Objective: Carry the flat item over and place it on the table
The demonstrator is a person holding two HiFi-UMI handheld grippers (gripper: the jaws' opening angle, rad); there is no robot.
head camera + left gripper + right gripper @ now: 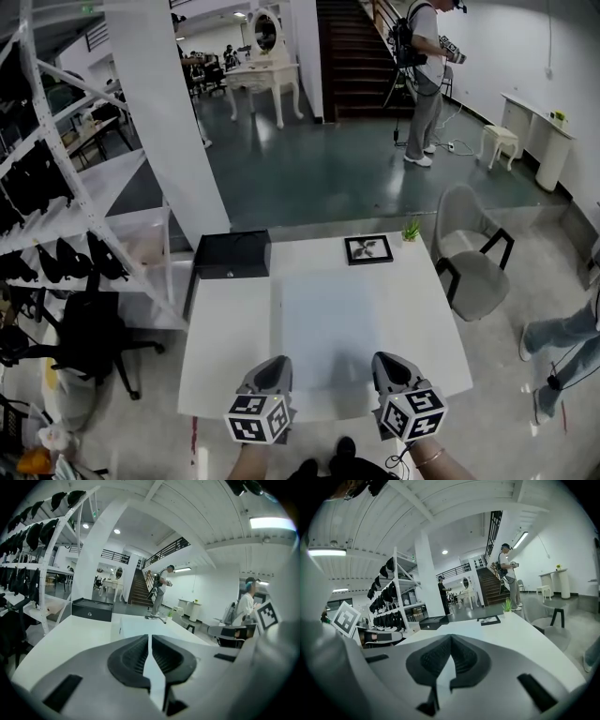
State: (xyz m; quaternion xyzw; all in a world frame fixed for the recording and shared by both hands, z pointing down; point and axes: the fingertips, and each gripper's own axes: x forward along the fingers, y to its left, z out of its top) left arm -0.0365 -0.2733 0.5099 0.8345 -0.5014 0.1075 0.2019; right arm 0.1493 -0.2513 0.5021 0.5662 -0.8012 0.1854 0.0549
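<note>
A pale, thin flat panel [328, 337] is spread over the middle of the white table [225, 347]; whether it rests on the top or hangs just above it I cannot tell. My left gripper [272, 370] and right gripper [389, 367] are at its near edge, side by side. Both are shut on that edge. In the left gripper view the left gripper [150, 641] has a thin white sheet pinched between its black pads, and the panel [136, 627] runs forward. The right gripper view shows the right gripper [451, 641] shut on the same white edge.
A black box [232, 255] sits at the table's far left, a dark picture frame [367, 248] and a small plant [411, 231] at its far right. A grey chair [469, 253] stands to the right, a black office chair [89, 337] and shelving [56, 187] to the left. A person [422, 75] stands far back.
</note>
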